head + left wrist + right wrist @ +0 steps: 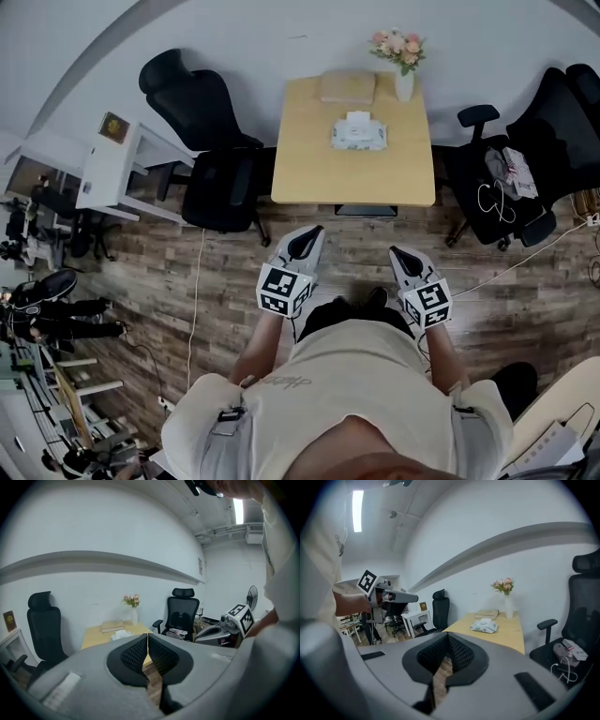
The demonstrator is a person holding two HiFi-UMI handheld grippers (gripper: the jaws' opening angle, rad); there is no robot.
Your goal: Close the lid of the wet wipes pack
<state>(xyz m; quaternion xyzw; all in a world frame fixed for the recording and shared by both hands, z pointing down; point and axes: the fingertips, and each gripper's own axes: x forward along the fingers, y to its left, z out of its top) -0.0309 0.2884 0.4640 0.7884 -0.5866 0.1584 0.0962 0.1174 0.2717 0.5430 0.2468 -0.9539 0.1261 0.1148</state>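
Note:
The wet wipes pack (358, 135) lies on the far half of the wooden table (319, 178), its white lid flap raised at the back edge. It also shows small in the left gripper view (122, 634) and the right gripper view (483, 627). Both grippers are held over the wooden floor, well short of the table's near edge. My left gripper (309, 232) (147, 641) is shut with nothing between its pads. My right gripper (396, 251) (447, 641) is shut too, and empty. Both point toward the table.
A flat tan box (347, 86) and a vase of flowers (403, 66) stand behind the pack. Black office chairs stand at the table's left (216, 178) and right (525, 169). A white desk (112, 164) is at the left. A cable (199, 281) runs along the floor.

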